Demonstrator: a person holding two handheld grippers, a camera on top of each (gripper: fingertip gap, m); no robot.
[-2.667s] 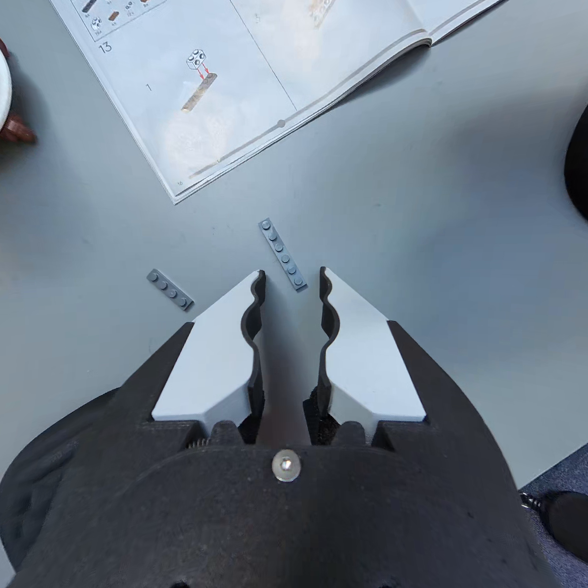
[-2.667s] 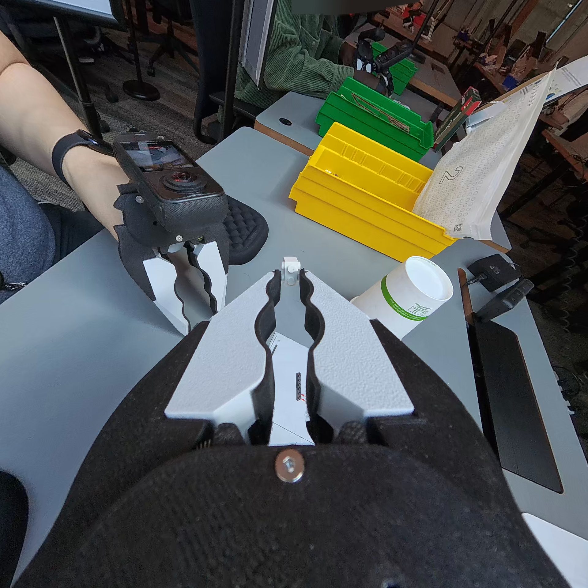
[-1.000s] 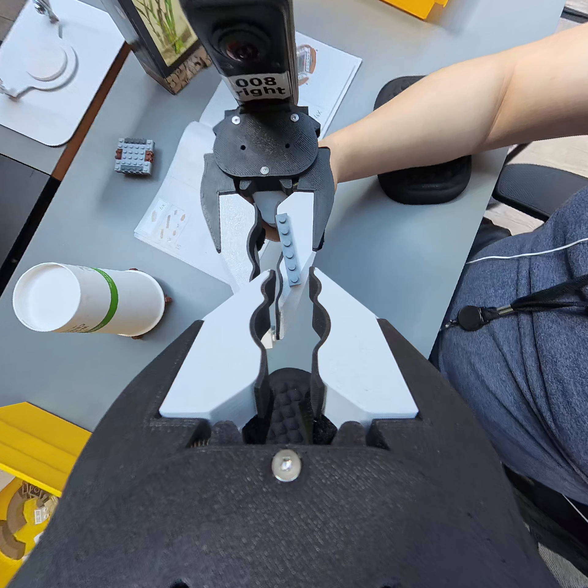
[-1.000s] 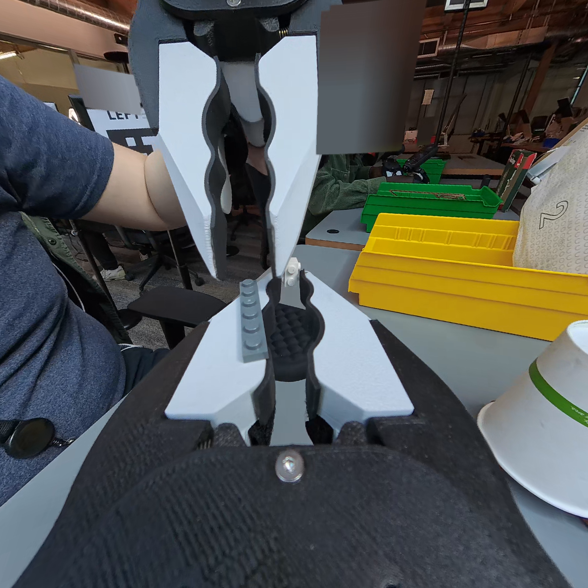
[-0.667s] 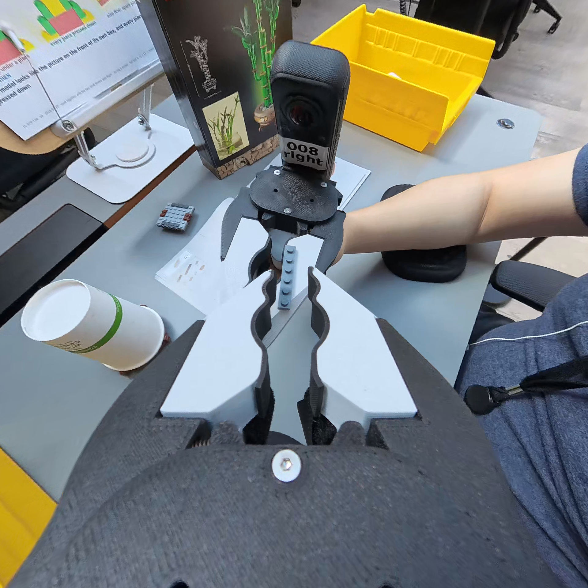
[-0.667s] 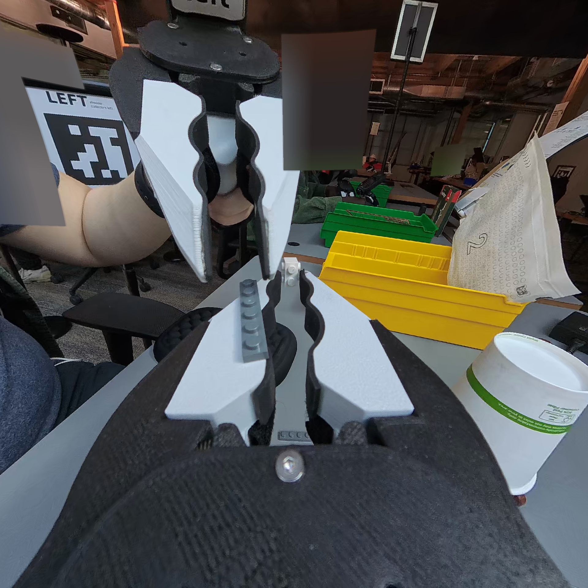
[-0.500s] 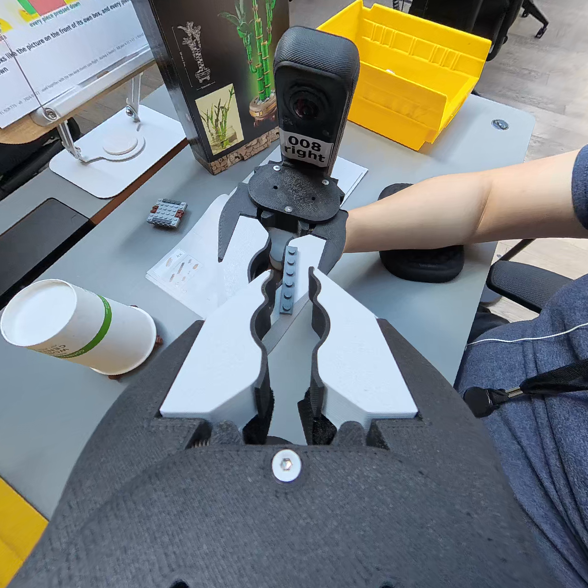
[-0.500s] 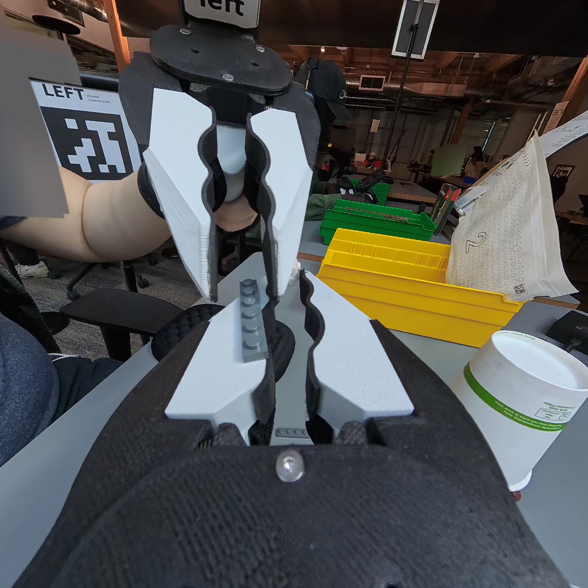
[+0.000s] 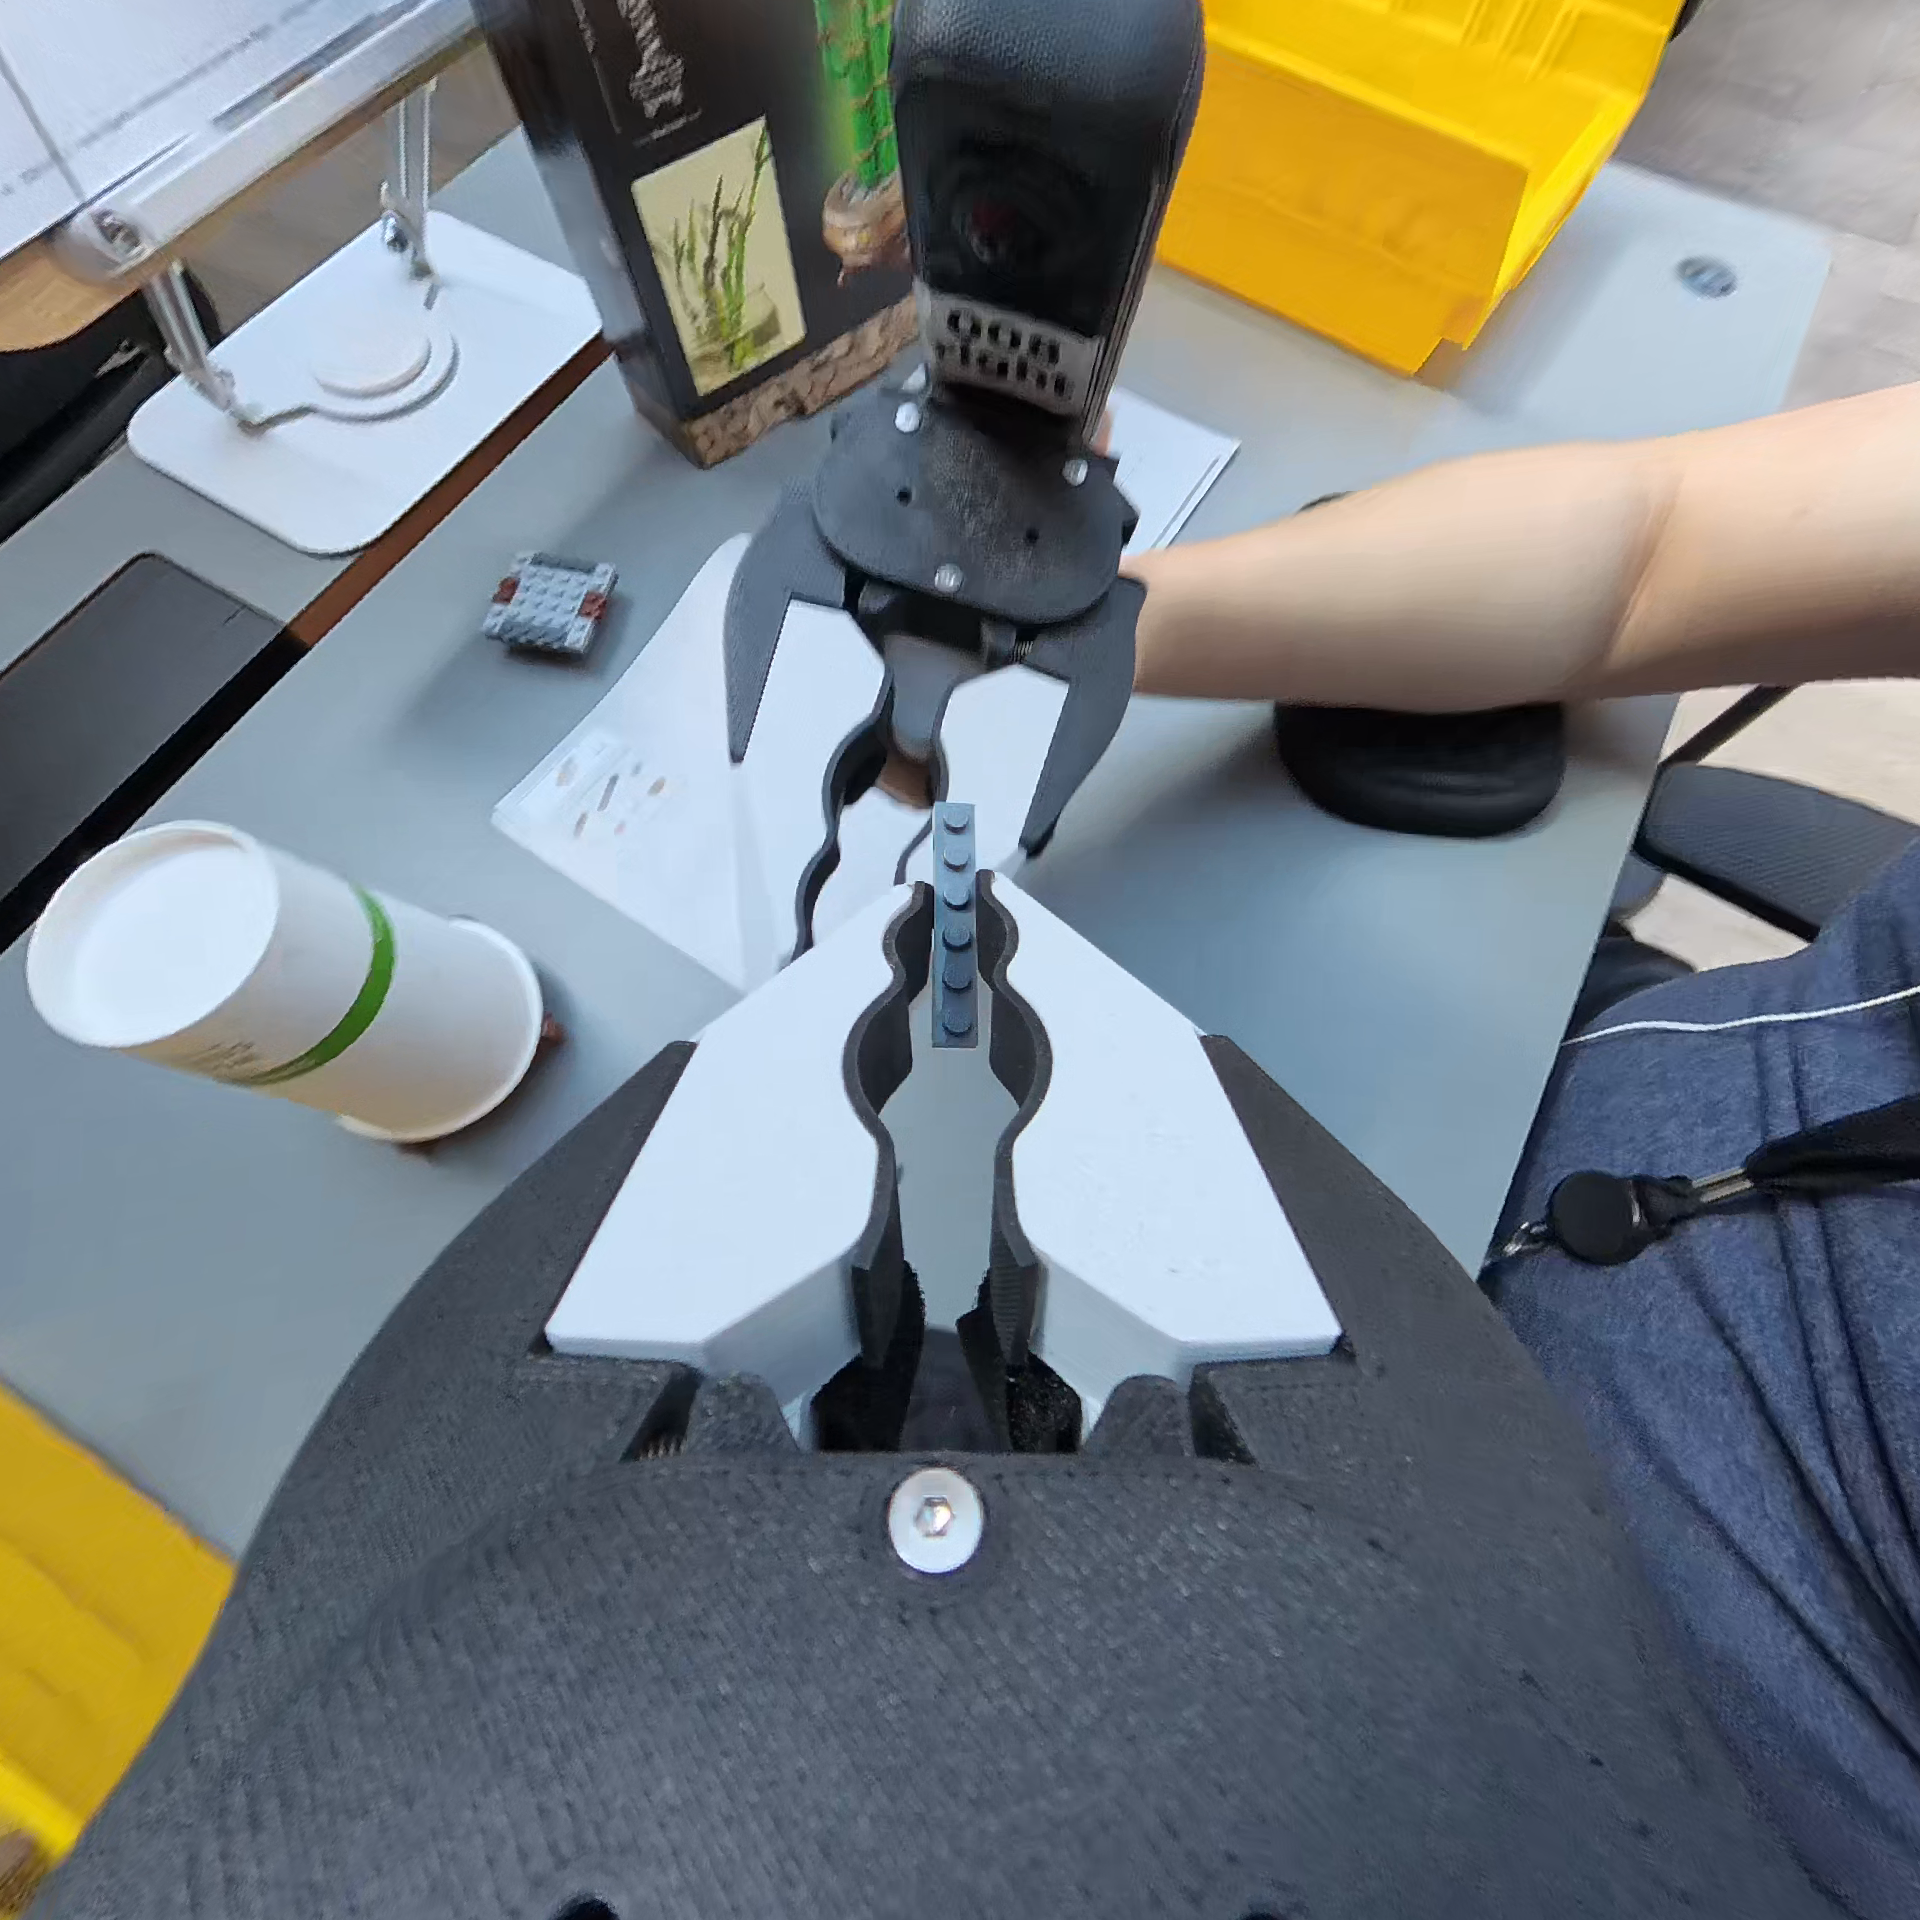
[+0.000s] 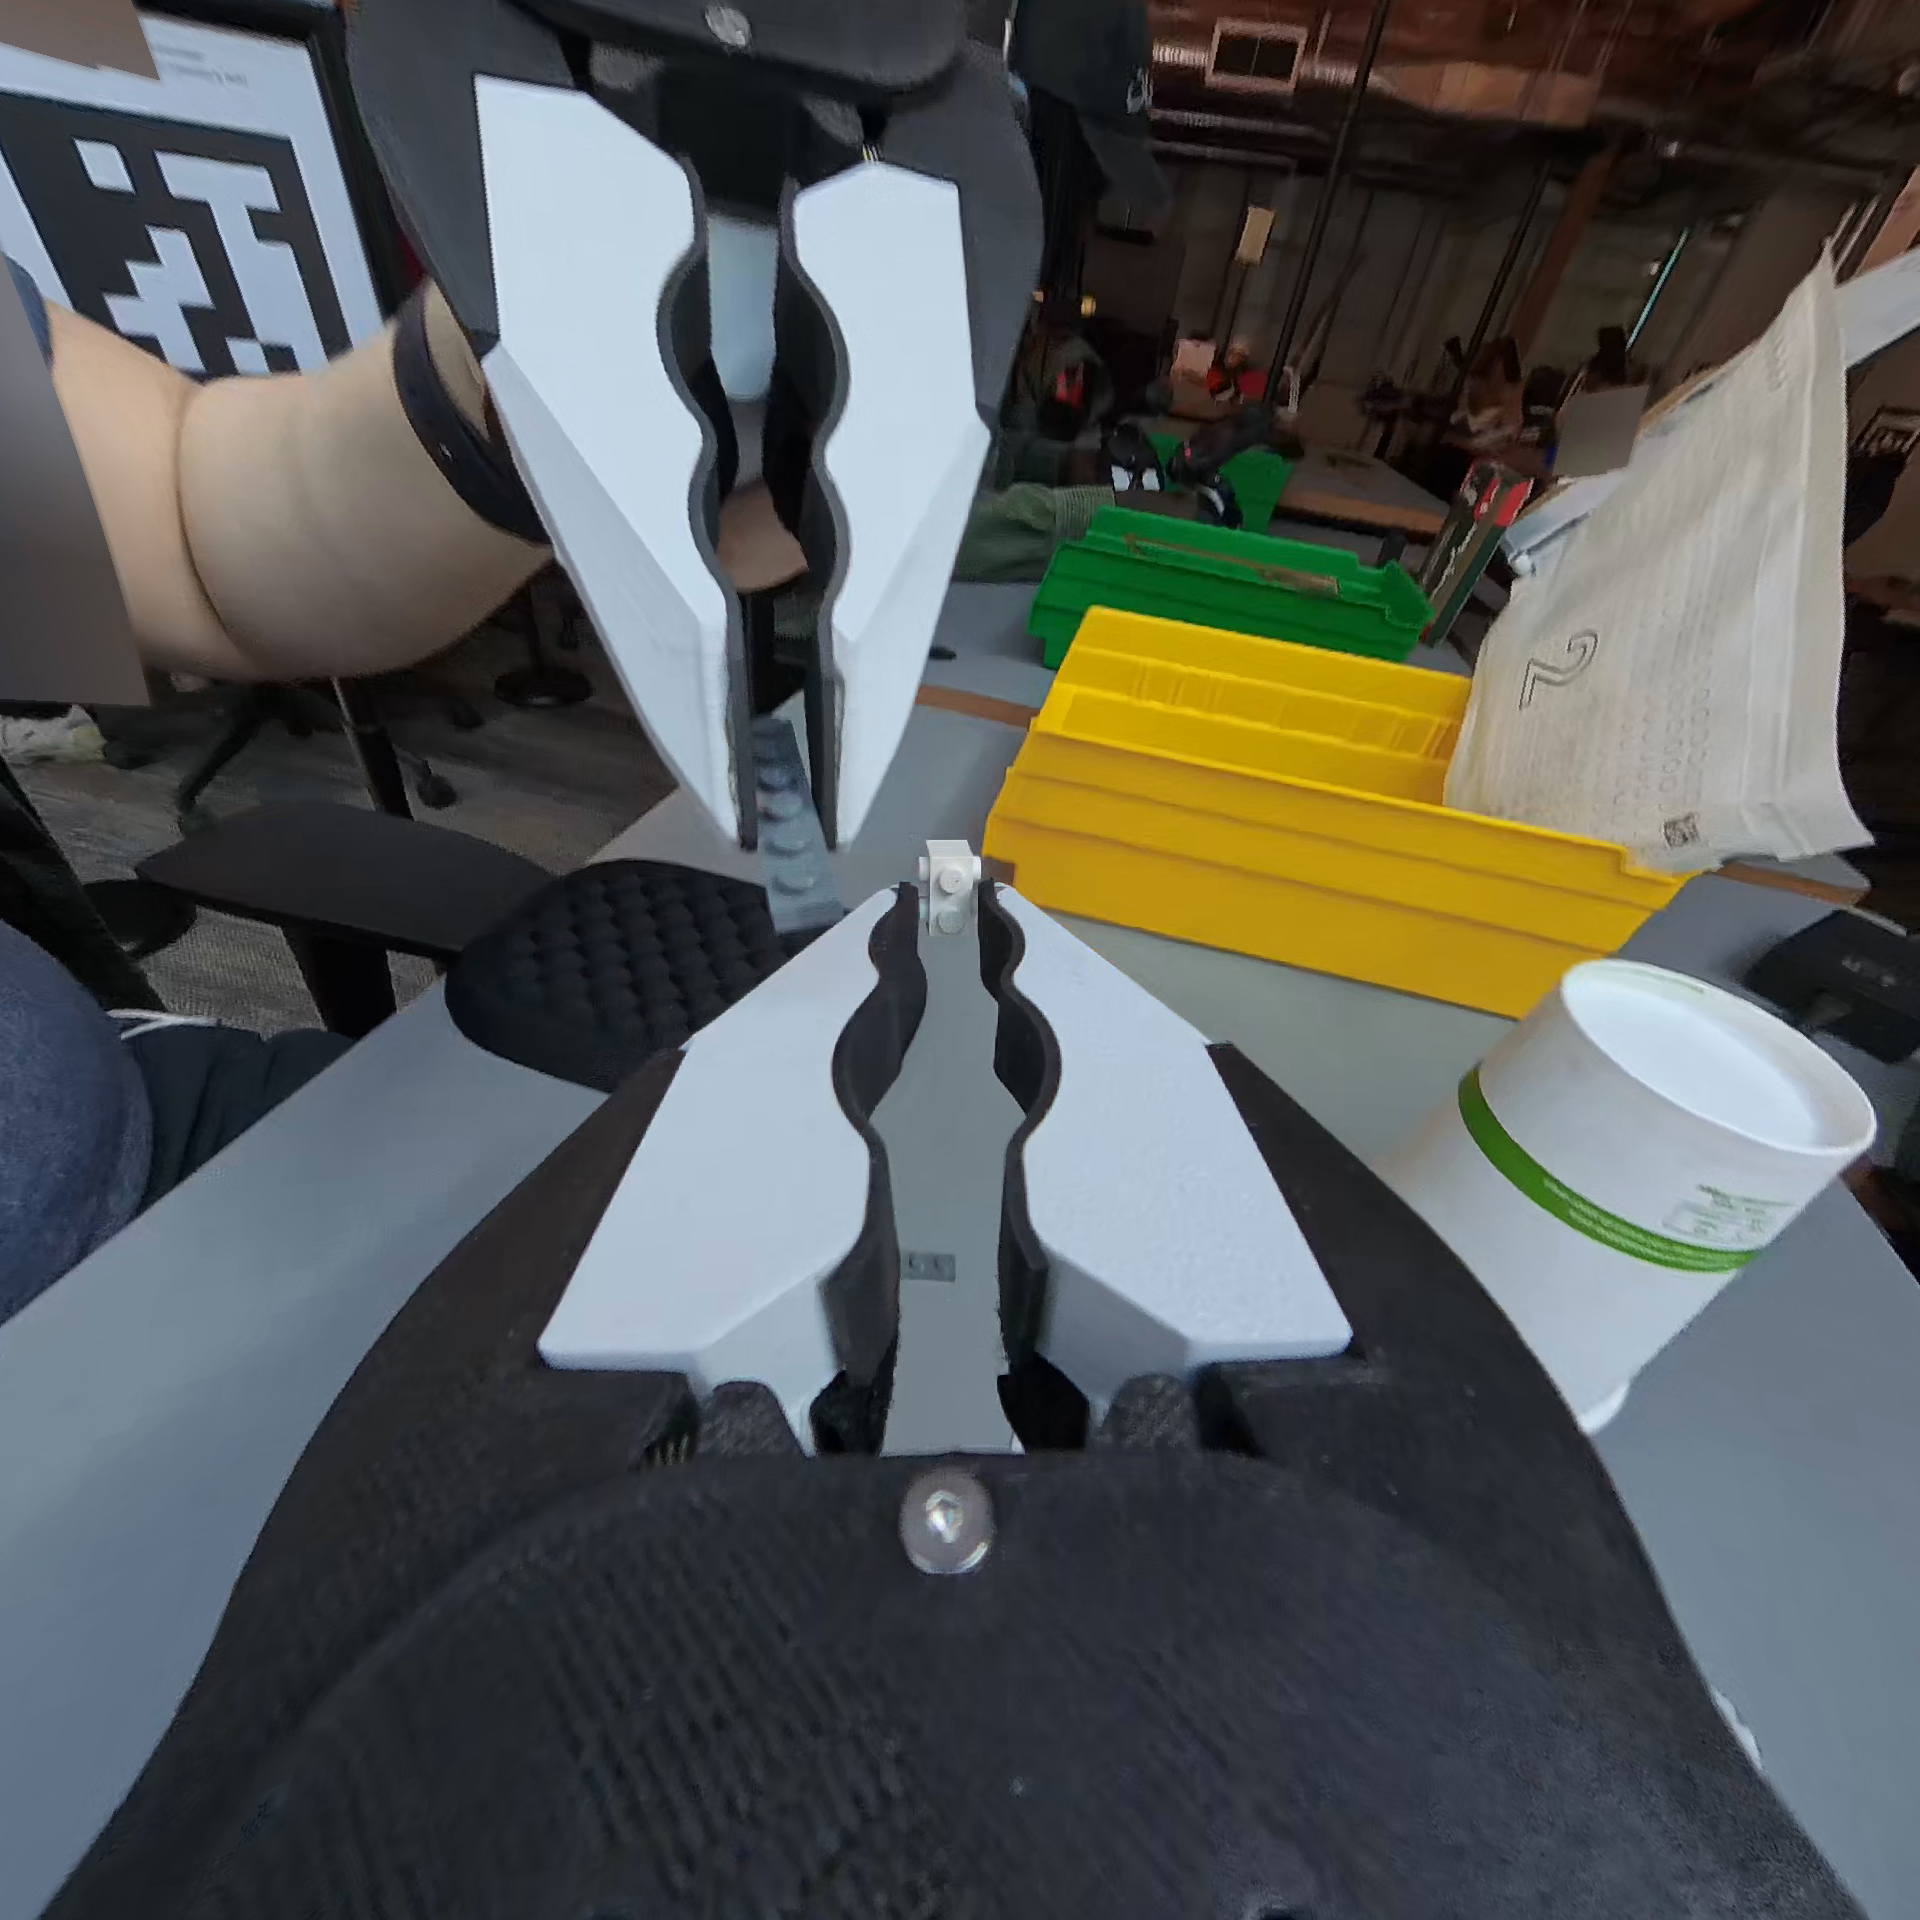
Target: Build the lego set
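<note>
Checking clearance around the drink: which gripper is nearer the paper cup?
Right. The right gripper points past the paper cup beside it; the left gripper sits farther back, facing it.

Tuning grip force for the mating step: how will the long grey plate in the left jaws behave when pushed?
The grey plate looks thin and rigid, probably very light. Held by its narrow edges near the left gripper tips, with its far end overhanging, it may pivot or slip when the white brick presses on it.
</note>
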